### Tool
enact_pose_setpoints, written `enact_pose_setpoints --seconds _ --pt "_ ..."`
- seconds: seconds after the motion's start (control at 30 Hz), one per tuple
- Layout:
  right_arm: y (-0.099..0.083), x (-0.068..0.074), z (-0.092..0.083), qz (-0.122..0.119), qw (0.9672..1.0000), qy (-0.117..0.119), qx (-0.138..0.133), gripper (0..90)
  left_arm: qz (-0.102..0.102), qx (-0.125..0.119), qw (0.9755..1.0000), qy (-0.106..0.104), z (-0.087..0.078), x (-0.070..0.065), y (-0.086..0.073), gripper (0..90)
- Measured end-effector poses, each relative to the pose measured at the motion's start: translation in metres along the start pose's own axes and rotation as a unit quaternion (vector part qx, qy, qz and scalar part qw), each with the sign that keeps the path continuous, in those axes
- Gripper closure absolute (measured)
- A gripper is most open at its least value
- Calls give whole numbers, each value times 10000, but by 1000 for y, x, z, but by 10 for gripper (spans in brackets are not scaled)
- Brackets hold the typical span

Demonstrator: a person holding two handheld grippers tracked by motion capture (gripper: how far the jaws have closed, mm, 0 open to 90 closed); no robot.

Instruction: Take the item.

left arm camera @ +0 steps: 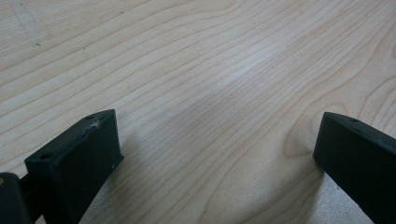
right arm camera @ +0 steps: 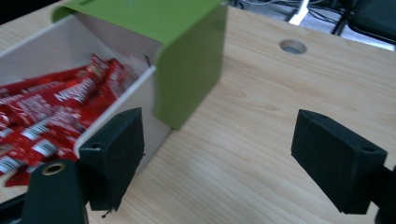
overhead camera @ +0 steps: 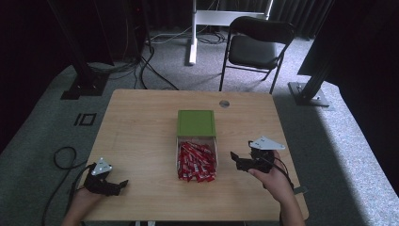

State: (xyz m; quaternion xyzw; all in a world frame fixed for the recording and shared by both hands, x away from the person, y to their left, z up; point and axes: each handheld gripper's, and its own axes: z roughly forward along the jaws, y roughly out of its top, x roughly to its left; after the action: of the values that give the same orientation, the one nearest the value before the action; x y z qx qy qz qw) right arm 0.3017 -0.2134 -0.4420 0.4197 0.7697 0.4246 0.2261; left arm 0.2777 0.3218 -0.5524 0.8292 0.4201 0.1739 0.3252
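My wooden table (overhead camera: 141, 122) carries a white tray (overhead camera: 178, 157) of red packets (overhead camera: 195, 162) at its middle, a green cover (overhead camera: 196, 123) over the tray's far end. A round hole (overhead camera: 224, 103) sits near the far edge.

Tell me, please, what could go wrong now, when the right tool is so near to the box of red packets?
1. The right tool is open beside the white drawer, one jaw near its side wall. Closing or moving inward may push the drawer askew.
2. The red packets are heaped to the rim, so a nudge could spill some onto the table.
3. The green cover hides the drawer's back part.
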Motion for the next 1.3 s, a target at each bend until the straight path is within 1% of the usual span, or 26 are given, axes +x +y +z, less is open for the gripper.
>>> enact_pose_setpoints --seconds 0.2,0.33,0.57,0.6,0.77,0.93,1.03,1.2,1.3 --pt "13 11 8 -90 9998 187 -65 179 -2 -2 10000 -1 0 0 0 15" --pt "20 20 12 -211 9993 296 -100 179 -8 -7 10000 1 0 0 0 15" --pt "28 34 21 -393 9979 498 -100 181 0 -5 10000 2 0 0 0 15" --pt "29 36 22 -397 9978 529 -100 195 2 -4 10000 2 0 0 0 15" --pt "32 47 30 -545 9959 716 -52 197 3 -3 10000 1 0 0 0 15" --pt "35 57 36 -593 9940 919 -46 212 1 -2 10000 0 0 0 0 15" --pt "37 62 39 -684 9924 1026 -27 220 4 0 10000 0 0 0 0 15" --pt "39 72 47 -778 9902 1162 15 239 -2 -3 10000 -1 0 0 0 15" --pt "40 78 54 -842 9890 1214 62 269 1 -2 10000 0 0 0 0 15"
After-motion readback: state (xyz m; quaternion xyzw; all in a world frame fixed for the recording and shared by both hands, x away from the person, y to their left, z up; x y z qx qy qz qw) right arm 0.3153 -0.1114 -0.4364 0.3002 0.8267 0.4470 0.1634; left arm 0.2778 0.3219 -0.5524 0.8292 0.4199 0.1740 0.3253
